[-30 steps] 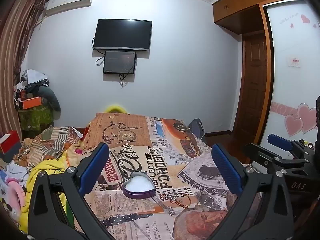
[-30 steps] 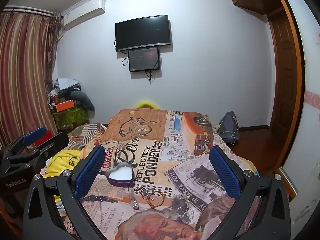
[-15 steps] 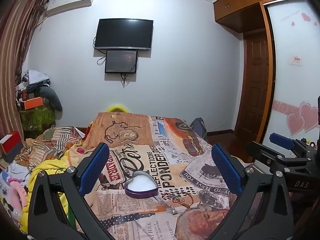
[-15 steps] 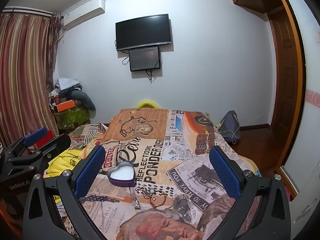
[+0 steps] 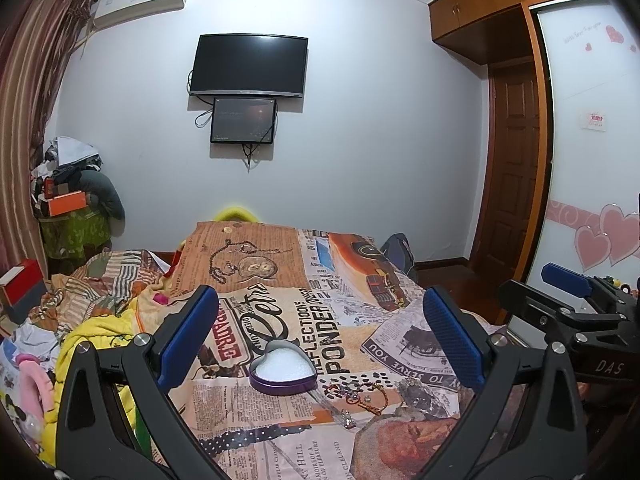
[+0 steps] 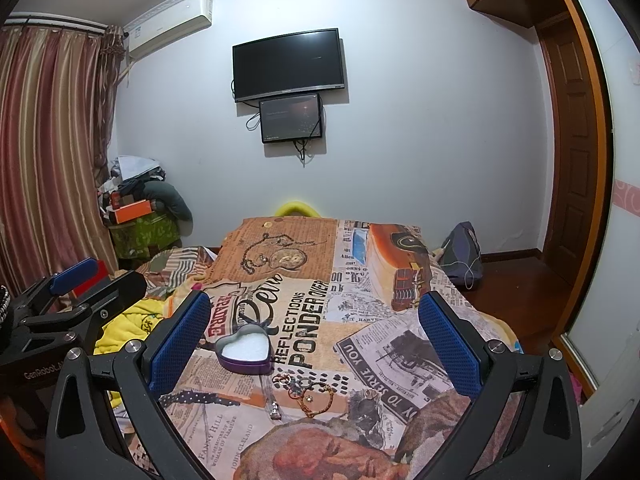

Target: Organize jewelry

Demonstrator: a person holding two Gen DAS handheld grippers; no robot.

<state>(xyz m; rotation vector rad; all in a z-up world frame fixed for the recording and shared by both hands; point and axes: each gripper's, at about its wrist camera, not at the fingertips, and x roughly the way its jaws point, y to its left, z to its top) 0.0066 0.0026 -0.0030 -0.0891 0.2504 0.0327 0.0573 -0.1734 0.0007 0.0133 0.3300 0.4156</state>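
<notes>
Both cameras creep forward a little versus a second ago: the heart-shaped box (image 5: 283, 369) sits slightly lower and more centred in the left view, and the scene is otherwise unchanged. Nothing on the bed has been touched.

Left gripper (image 5: 320, 340): jaws wide apart, empty, hovering above the bedspread (image 5: 360, 444) with the box between the finger lines. Right gripper (image 6: 314, 336): jaws wide apart too, empty, same height, just beside the left one.

Task items: the box is open, with white padding showing and a purple wall, and no lid visible. The loose jewelry lies on the bedspread just right of and nearer than the box: a beaded bracelet (image 6: 316, 398), a few small rings (image 6: 285, 379), and a thin chain with a pendant (image 6: 274, 412) running down from the box edge. A further small piece (image 6: 370, 393) sits a bit further right; it is too small to identify.

Step looks like approach, pre-grasp; nothing is sorted yet.

Next move probably calls for:
- one gripper descending on a single piece, the bracelet being the easiest target
- jaws narrowed first, since the pieces are thin and flat on soft fabric
- a pinch that avoids grabbing the cloth
- the other gripper possibly steadying the box, which is light and could slide

Risk: the chain snagging the neighbouring rings on lift.
</notes>
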